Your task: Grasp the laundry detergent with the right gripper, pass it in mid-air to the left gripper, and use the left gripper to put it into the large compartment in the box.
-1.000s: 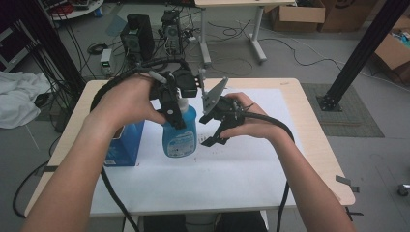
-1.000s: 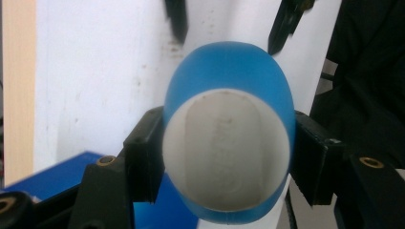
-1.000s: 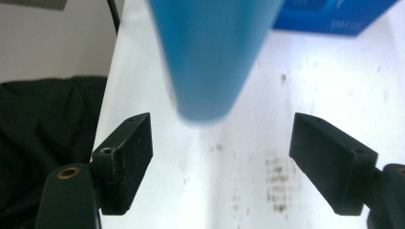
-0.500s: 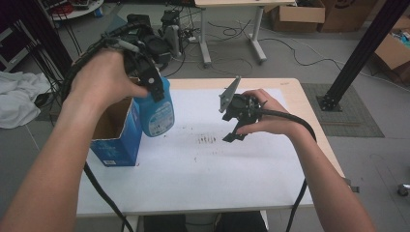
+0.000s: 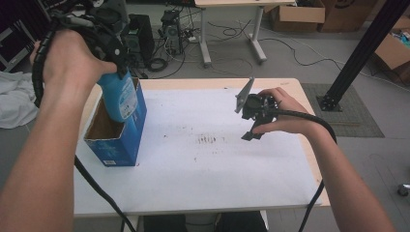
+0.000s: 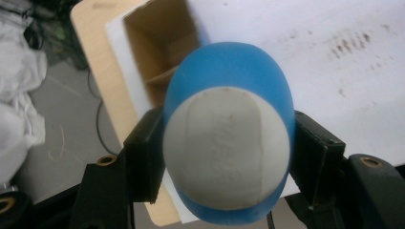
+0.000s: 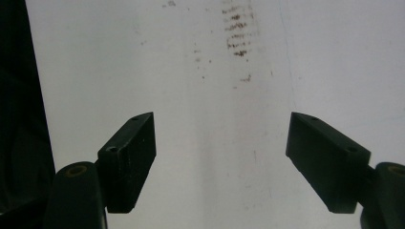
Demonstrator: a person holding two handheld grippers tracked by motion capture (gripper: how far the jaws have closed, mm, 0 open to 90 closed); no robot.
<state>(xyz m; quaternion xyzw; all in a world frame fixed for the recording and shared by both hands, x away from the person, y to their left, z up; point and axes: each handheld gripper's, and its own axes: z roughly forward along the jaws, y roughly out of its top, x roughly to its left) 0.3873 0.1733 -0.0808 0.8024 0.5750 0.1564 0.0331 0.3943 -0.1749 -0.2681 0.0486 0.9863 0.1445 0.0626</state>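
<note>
Since the left gripper (image 6: 224,157) is clamped on the blue bottle (image 5: 119,96) near its pale cap, hanging it right over the open blue box (image 5: 116,137), I'd guess smooth, slippery plastic, best held at the neck. Can't see the box's bottom though. Well right of the box, the right gripper (image 7: 222,157) hovers over the bench (image 5: 203,169), jaws apart, empty.

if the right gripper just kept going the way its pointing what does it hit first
Most likely the white table cover. The right gripper has its jaws wide open with nothing between them, and its own view looks straight onto that bare, lightly stained sheet. How far off the sheet lies is hard to judge.
</note>
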